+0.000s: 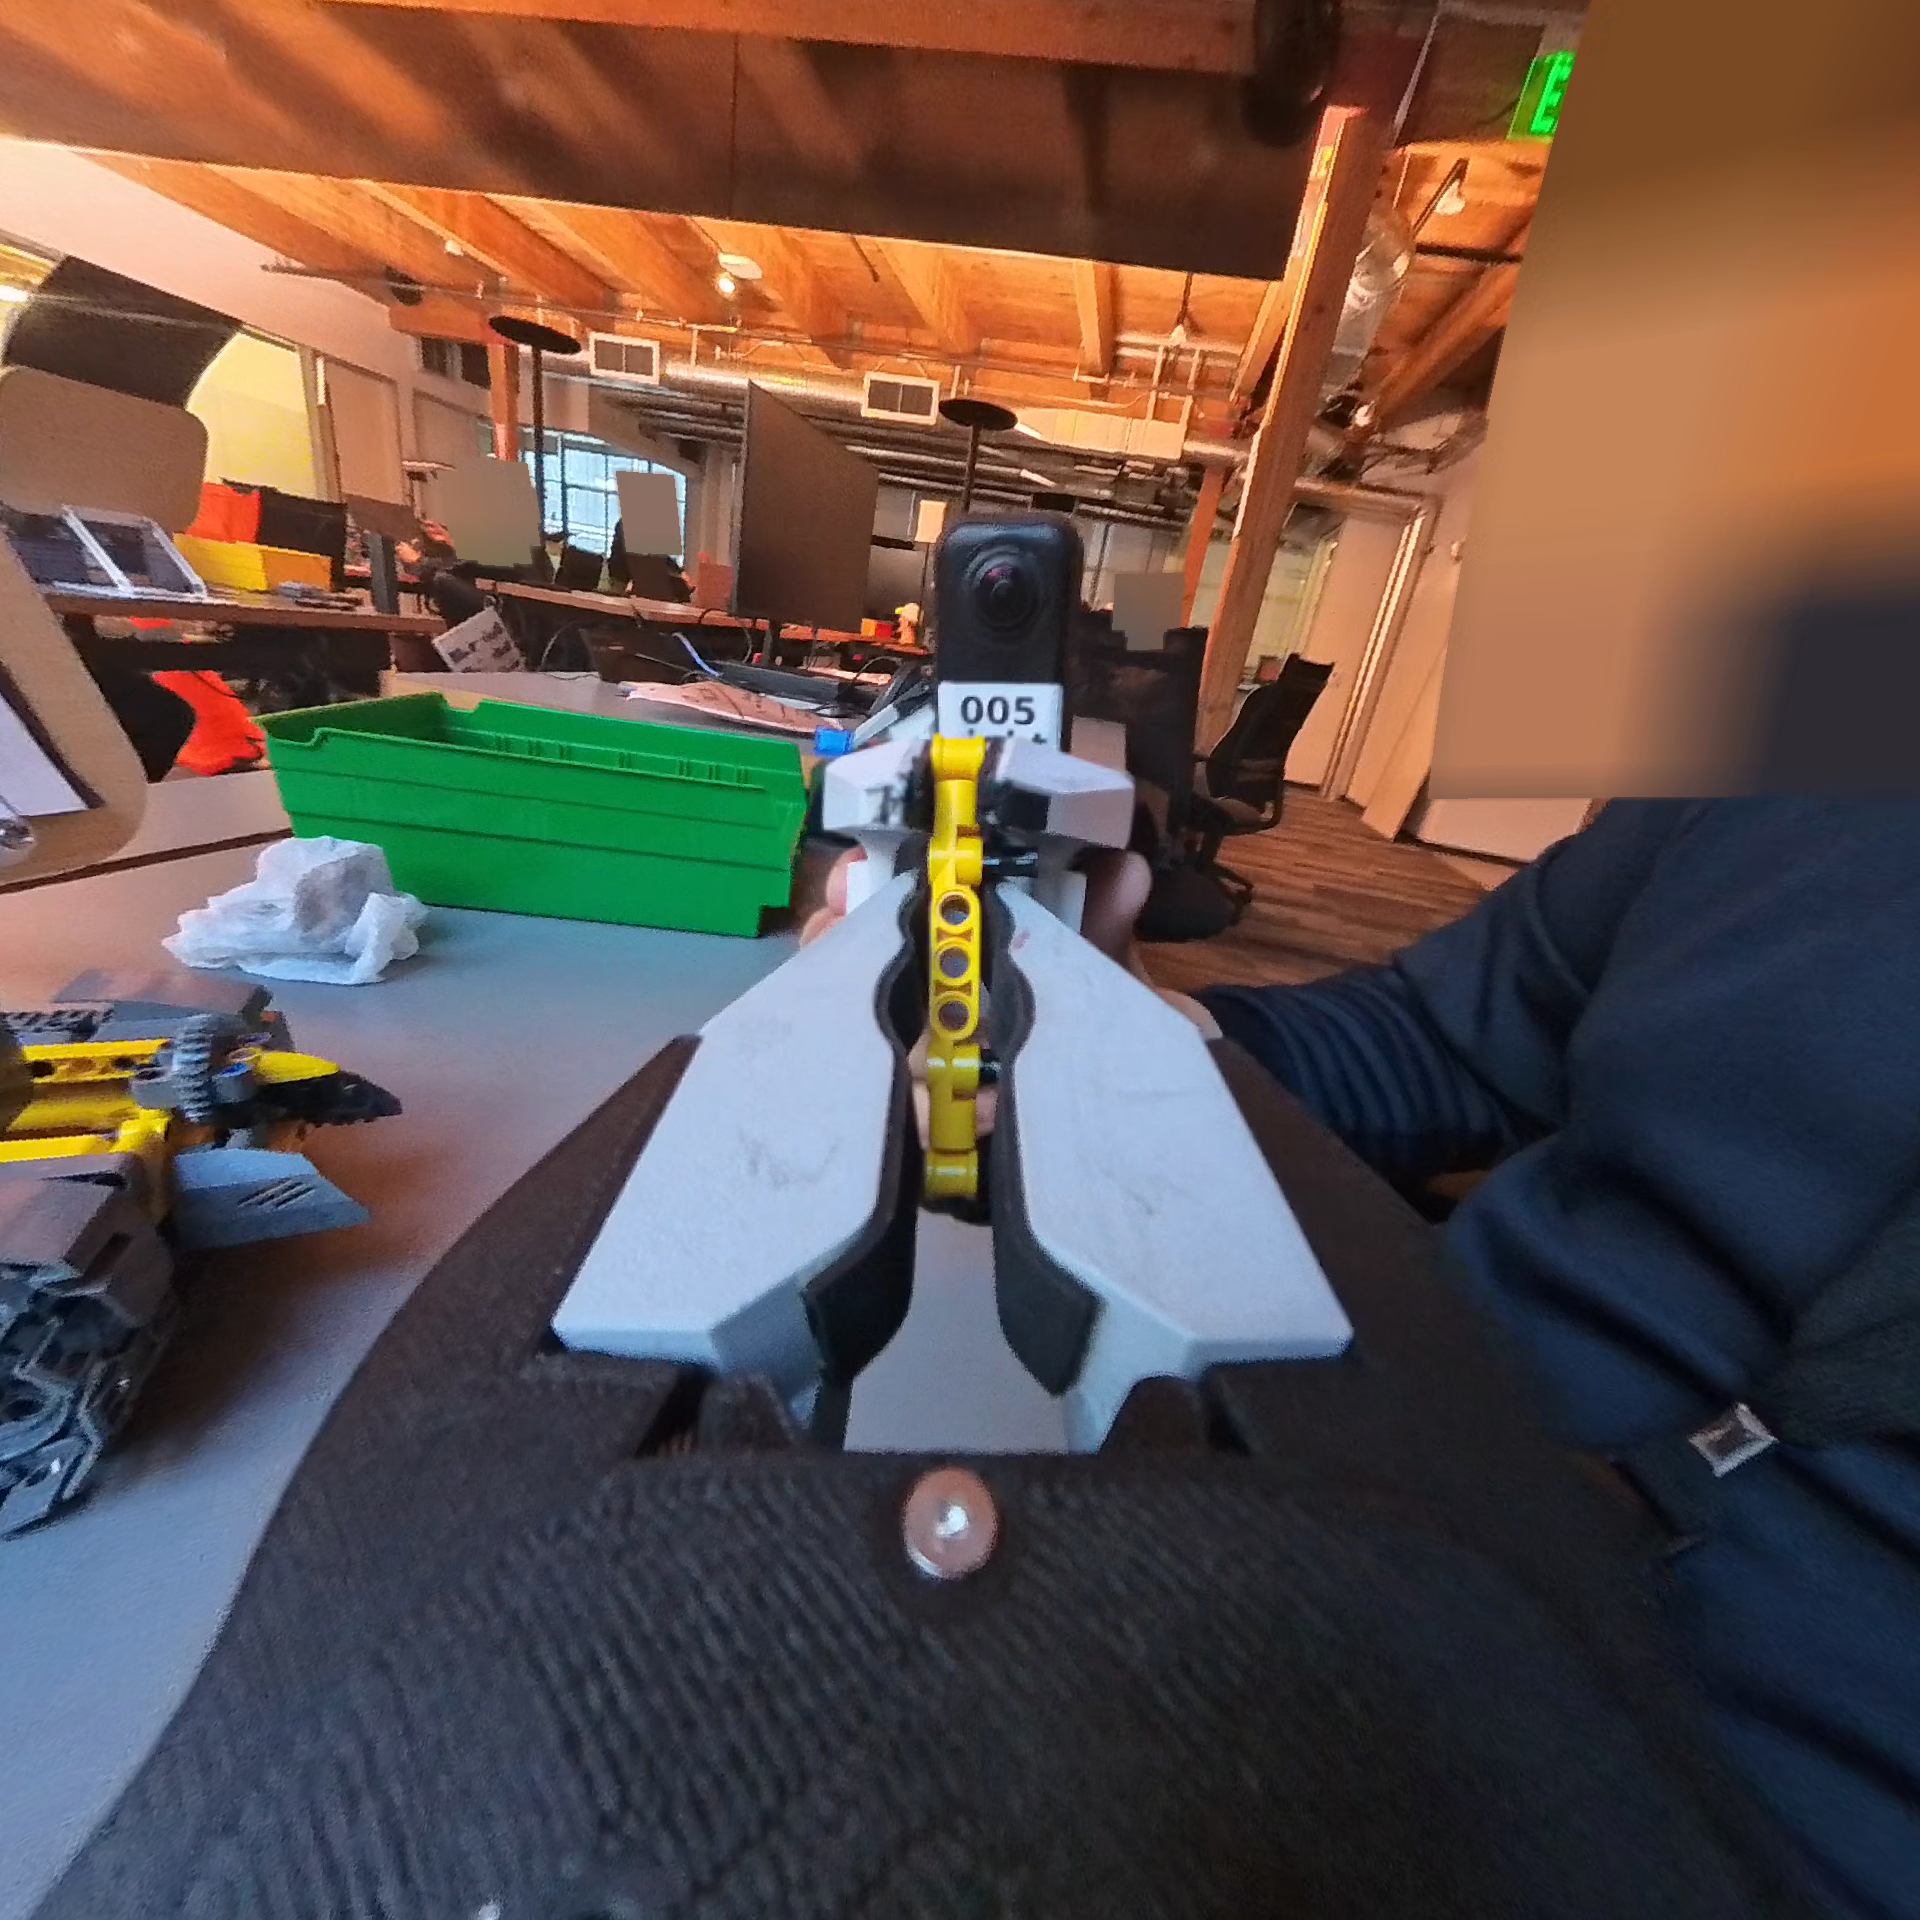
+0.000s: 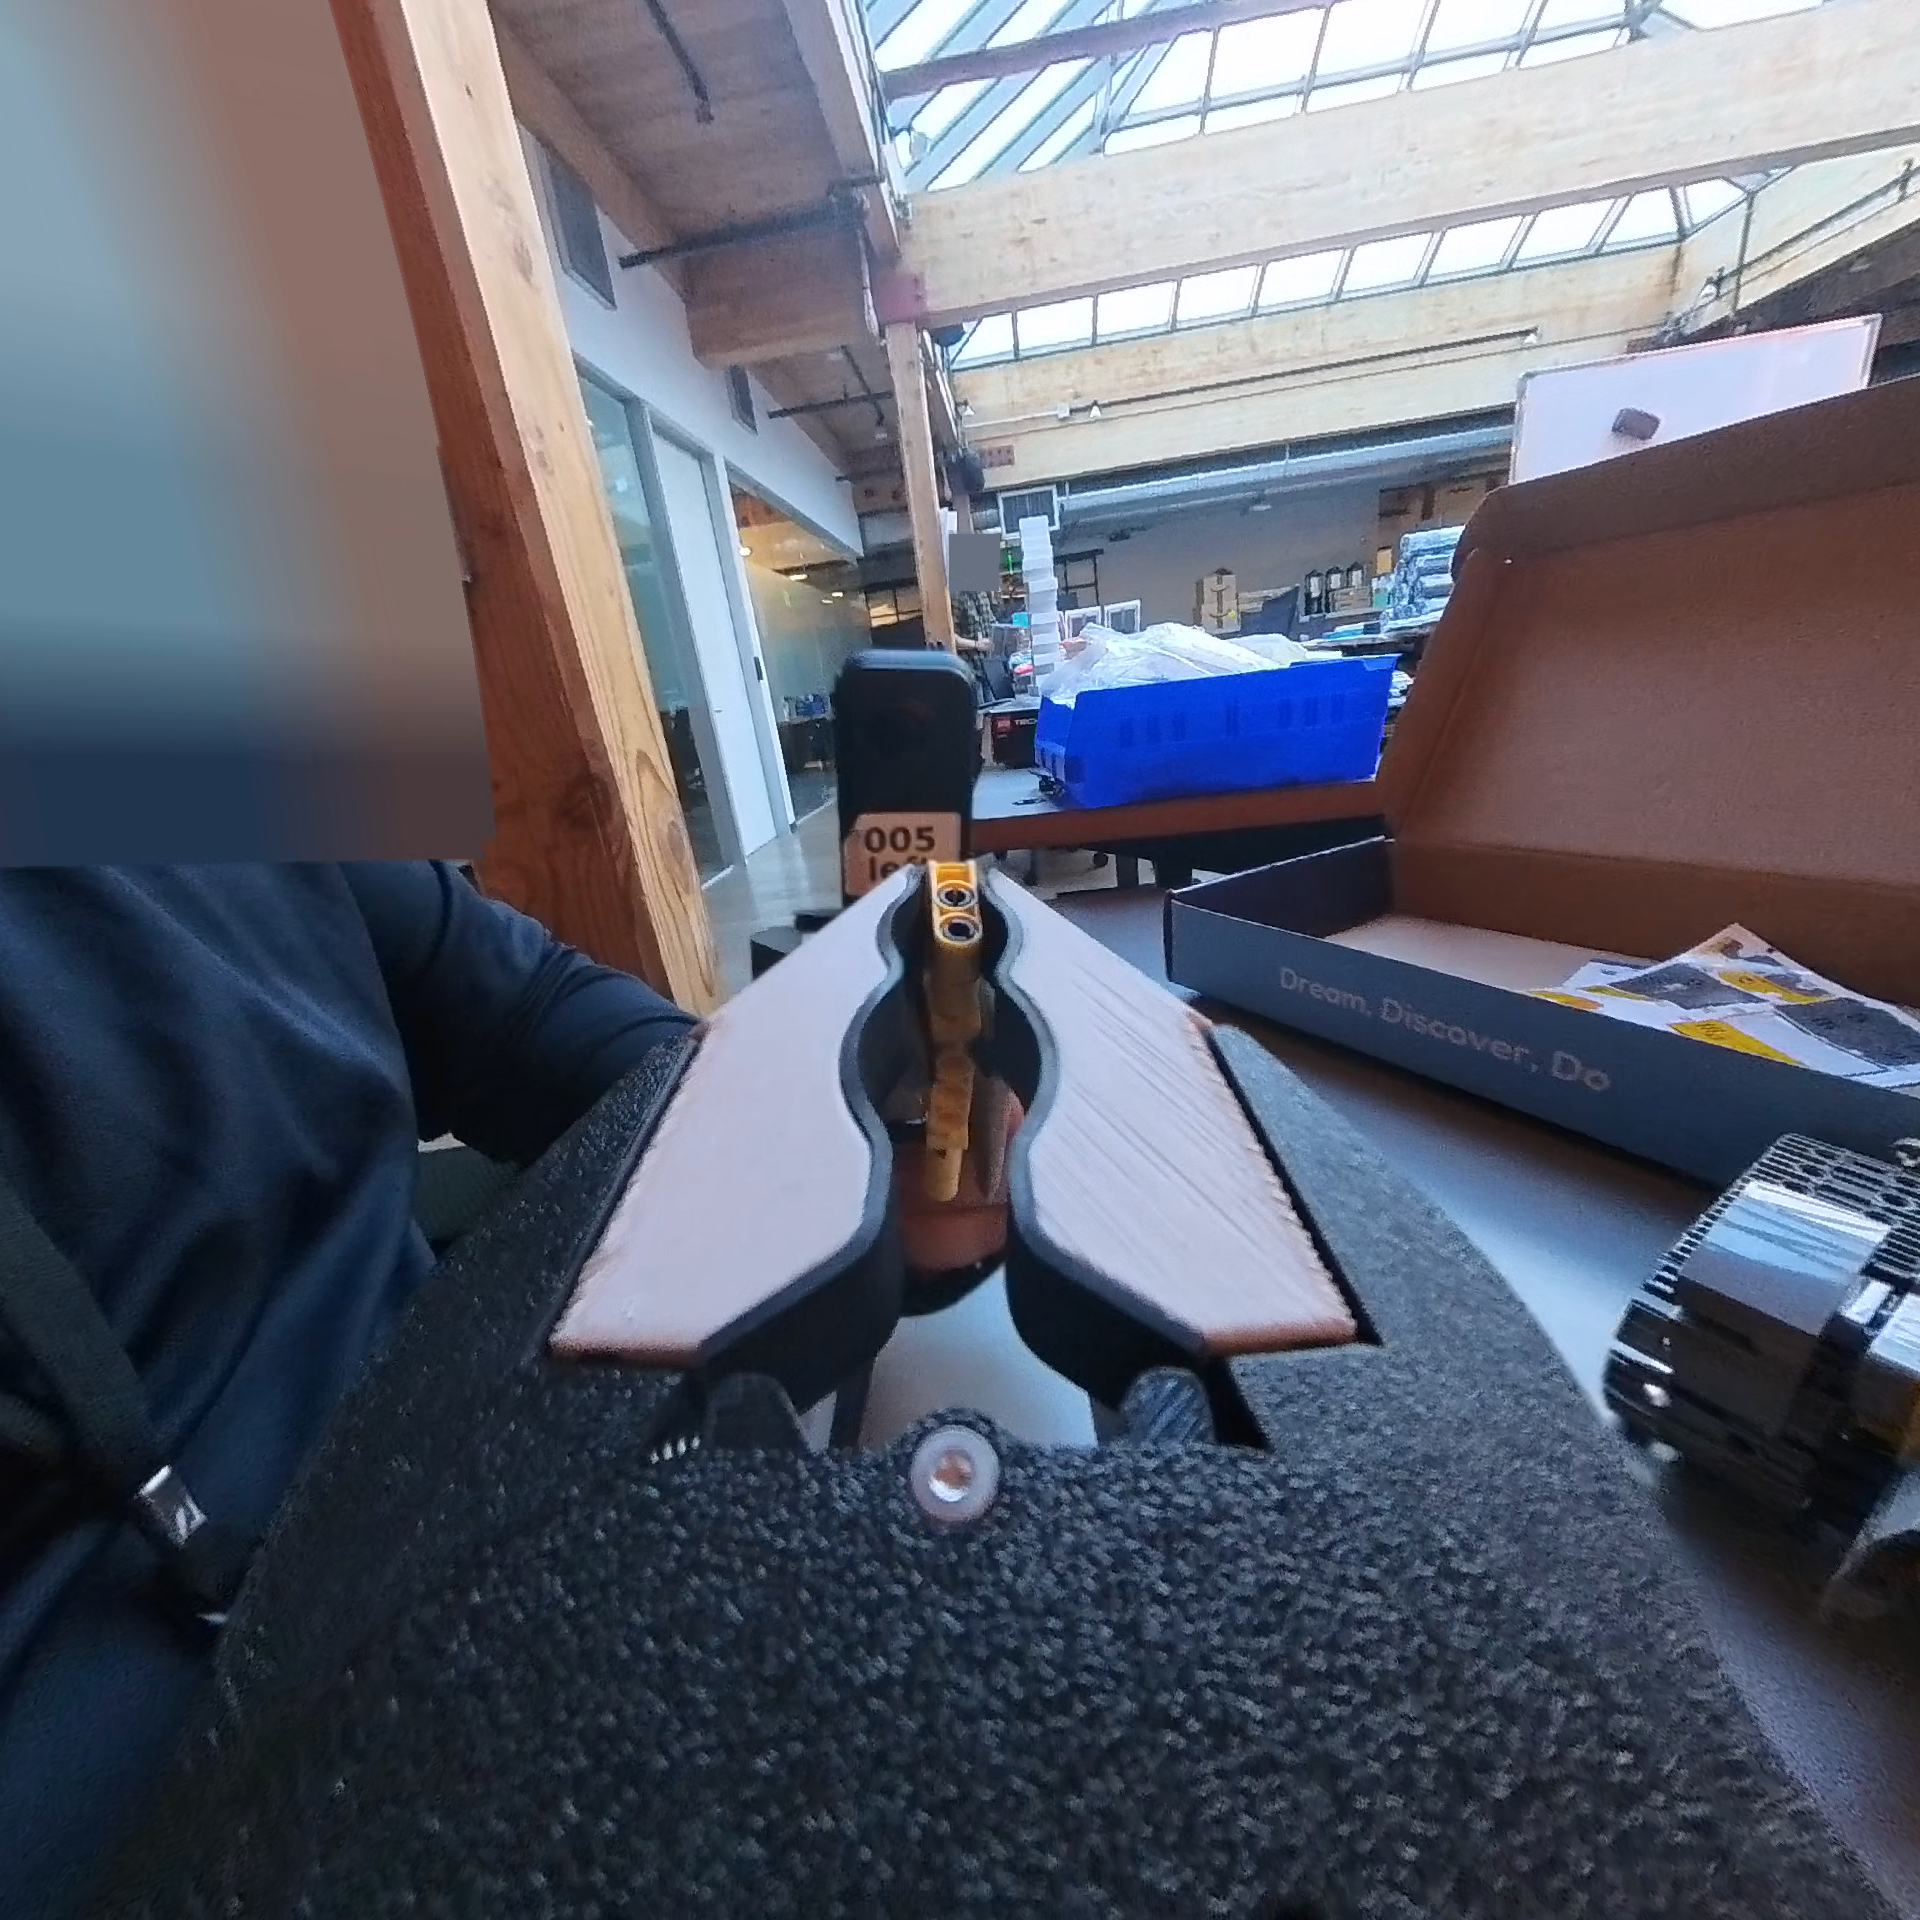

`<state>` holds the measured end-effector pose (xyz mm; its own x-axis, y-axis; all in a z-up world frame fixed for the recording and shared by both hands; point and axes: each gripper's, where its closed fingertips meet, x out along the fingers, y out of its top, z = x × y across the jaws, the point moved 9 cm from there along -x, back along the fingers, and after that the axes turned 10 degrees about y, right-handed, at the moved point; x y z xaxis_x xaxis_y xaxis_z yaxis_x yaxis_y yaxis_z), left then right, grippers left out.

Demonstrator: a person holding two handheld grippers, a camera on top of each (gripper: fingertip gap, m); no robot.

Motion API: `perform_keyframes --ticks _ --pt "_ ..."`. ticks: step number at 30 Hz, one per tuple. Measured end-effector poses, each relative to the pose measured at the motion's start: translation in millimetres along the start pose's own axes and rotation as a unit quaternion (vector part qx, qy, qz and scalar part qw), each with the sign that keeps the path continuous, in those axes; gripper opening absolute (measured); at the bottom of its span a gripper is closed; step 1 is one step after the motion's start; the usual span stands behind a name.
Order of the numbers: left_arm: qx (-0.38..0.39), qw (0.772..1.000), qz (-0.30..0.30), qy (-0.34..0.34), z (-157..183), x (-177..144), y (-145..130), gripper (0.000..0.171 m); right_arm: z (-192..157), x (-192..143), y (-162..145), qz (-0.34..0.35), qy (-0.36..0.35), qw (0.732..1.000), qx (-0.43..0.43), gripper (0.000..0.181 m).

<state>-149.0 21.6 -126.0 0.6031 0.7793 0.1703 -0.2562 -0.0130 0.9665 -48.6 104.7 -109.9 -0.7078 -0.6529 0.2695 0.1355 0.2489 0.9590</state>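
While your left gripper (image 1: pixel 954 940) is pinching the yellow holed beam (image 1: pixel 953 971) near its fingertips, your right gripper (image 2: pixel 956 935) is closing on the same beam (image 2: pixel 957 914) from the opposite end, both raised off the grey table (image 1: pixel 499 1039). You're working with the yellow-grey brick model (image 1: pixel 135 1122) sitting left at the table edge, crumpled tissue (image 1: pixel 301 914) and green bin (image 1: pixel 540 810) well apart behind. Open cardboard box (image 2: pixel 1382 1008) is lying off to the right.
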Motion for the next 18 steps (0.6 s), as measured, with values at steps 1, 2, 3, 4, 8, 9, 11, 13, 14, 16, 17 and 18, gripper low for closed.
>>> perform_keyframes --ticks 1,2,3,4,8,9,11,13,14,16,17,18 --pt "-0.003 1.000 0.007 -0.002 0.3 0.0 0.1 0.005 -0.1 0.8 0.3 0.007 0.002 1.000 0.006 0.006" --pt "-0.007 1.000 0.012 -0.002 0.4 0.2 0.5 0.005 0.0 1.2 0.7 0.016 0.003 1.000 0.010 0.006" --pt "-0.013 1.000 0.016 -0.004 0.1 0.2 0.9 0.006 0.2 1.2 1.2 0.029 0.002 1.000 0.012 0.006" --pt "-0.018 1.000 0.020 -0.005 -0.4 -0.1 1.6 0.005 0.4 0.8 1.9 0.042 0.001 0.999 0.014 0.008" --pt "-0.015 1.000 0.019 0.001 -0.9 -1.9 2.2 0.004 1.4 1.6 1.9 0.043 0.002 0.999 0.020 0.006" --pt "-0.014 1.000 0.019 0.002 -0.9 -2.3 2.4 0.005 1.4 1.9 2.2 0.039 0.001 0.999 0.019 0.006" --pt "-0.012 1.000 0.015 0.004 -1.2 -2.7 2.3 0.006 1.9 1.6 3.5 0.026 -0.003 1.000 0.018 0.006" --pt "-0.022 0.999 0.019 0.014 -2.8 -2.8 3.3 0.006 4.3 2.5 6.1 0.025 -0.018 0.999 0.034 0.006" --pt "-0.038 0.999 0.030 0.019 -5.3 -3.3 5.1 0.006 7.5 4.7 7.5 0.038 -0.030 0.997 0.054 0.004" --pt "-0.090 0.994 0.051 0.034 -14.9 -4.1 7.8 0.006 18.1 10.7 8.2 0.075 -0.059 0.990 0.103 0.003" --pt "-0.124 0.989 0.066 0.039 -20.7 -3.4 8.8 0.006 24.8 13.5 7.2 0.107 -0.069 0.983 0.128 0.003" --pt "-0.148 0.985 0.076 0.046 -27.3 -1.5 10.2 0.006 32.5 15.5 5.1 0.148 -0.076 0.974 0.156 0.003"
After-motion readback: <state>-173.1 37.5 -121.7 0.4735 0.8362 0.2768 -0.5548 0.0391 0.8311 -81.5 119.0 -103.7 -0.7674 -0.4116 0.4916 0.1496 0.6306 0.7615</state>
